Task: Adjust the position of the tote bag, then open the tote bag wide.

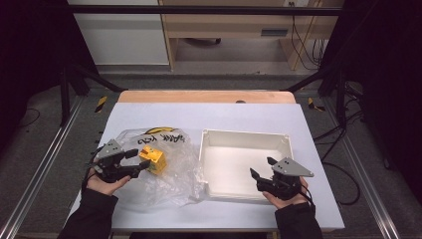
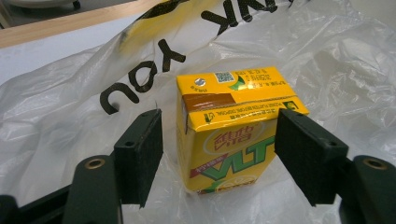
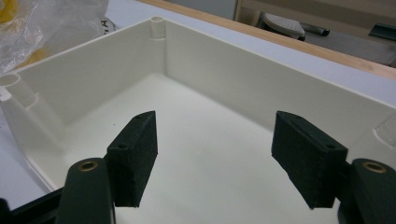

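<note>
Since the yellow drink carton (image 2: pixel 233 130) stands between the left gripper's pads without either pad pressing on it, the findings below concern a grasp not yet made.

Carton, position: upright on the clear plastic bag (image 1: pixel 164 164), left half of the white table (image 1: pixel 249 117), just left of the white tray (image 1: pixel 244 137).
Carton, build: small rectangular paperboard box with folded, sealed top flaps; judged light if empty and moderately weighty if full, which cannot be told here.
Carton, stiffness: side walls likely to give under hard pressure; edges and corners judged the stiffer parts.
Carton, surface: glossy print, judged somewhat slick against the pads.
Bag: thin crumpled film with black lettering; judged soft and slippery, so the carton may skate or tip on it if nudged from one side.
Left gripper (image 2: pixel 219 154): jaws apart, one pad on each side of the carton, a gap visible at the left pad, the right pad close to the carton's edge.
Right gripper (image 3: pixel 215 156): jaws apart, nothing between them, held over the near part of the tray's bare floor.
Recommended hold: across the two narrow side faces at mid-height, pads flat and square to the walls.
Pressure: firm enough to stop slipping, short of denting the walls.
Risk: an uneven close could turn the carton on the film.
</note>
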`<state>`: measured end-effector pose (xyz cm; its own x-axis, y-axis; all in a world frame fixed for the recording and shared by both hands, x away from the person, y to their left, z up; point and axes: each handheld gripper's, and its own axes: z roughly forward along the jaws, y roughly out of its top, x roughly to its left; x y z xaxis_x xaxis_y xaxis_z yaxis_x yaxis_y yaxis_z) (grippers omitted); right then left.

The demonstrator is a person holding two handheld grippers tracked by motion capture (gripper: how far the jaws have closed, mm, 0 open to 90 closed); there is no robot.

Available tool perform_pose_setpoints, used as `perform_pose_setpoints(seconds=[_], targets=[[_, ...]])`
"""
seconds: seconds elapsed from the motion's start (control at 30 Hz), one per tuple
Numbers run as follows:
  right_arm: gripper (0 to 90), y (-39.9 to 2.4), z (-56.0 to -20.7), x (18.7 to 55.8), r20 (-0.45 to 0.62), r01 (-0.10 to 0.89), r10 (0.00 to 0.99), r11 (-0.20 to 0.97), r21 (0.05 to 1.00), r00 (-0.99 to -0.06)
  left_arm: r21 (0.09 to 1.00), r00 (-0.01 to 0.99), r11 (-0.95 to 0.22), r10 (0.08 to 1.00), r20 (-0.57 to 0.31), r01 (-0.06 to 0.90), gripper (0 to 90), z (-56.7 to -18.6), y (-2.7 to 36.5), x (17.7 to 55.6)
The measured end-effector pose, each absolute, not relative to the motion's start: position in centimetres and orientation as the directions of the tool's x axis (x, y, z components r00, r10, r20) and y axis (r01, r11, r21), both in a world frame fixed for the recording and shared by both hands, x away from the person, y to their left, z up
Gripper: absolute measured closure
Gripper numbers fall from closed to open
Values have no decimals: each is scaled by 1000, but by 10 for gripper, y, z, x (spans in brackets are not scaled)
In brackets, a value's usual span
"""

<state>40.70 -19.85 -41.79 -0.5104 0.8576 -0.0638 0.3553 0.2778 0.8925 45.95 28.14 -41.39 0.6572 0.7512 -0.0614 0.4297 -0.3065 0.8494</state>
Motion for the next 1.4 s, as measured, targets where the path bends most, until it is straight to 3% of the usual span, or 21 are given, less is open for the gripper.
perform_pose_setpoints(seconds=[0.5,1.17,1.4], targets=[[310,-197,-420,407,-64,356,856,281,891,-514,812,710,-388,702,-47,437,253,-433,271,469],[328,-197,-419,407,-65,345,850,281,895,-523,813,677,-380,736,-23,441,405,-433,268,457],[329,-196,-421,407,-64,349,849,283,893,-525,821,726,-408,687,-11,400,231,-434,267,473]])
